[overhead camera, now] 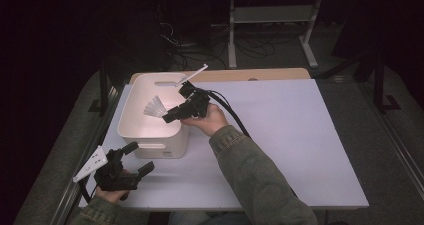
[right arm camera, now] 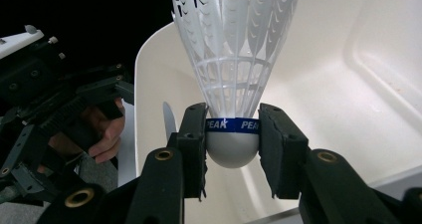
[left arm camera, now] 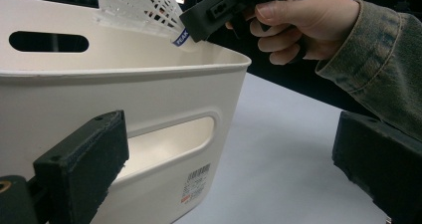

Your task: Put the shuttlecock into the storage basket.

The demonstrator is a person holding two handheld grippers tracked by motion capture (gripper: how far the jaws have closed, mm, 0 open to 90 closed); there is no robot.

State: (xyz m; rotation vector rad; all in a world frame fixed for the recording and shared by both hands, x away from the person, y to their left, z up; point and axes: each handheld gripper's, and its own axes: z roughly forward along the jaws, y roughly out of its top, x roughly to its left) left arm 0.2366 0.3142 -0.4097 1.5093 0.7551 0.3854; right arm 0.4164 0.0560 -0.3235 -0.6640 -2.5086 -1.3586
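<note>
I am holding a white shuttlecock (right arm camera: 234, 79) over the open top of the white bin (overhead camera: 131, 116), my right fingers (right arm camera: 233, 149) pinching its rounded cork base on both sides at the blue band, the feathered skirt pointing away from my hand and in toward the bin's middle. The step in hand, as I judge it, is the drop — the shuttlecock is already inside the line of the bin's rim but not yet resting on its floor. What comes next calls for little more than a short dip and a spreading of these fingers; the bin's floor looks bare beneath, so there is room to let go. The near rim is the edge I am watching, since my wrist is crossing just above it. My left fingers (overhead camera: 134, 160) are standing spread with nothing between them, just beside the bin's near wall with its handle slot — low over the bench (overhead camera: 280, 135).
</note>
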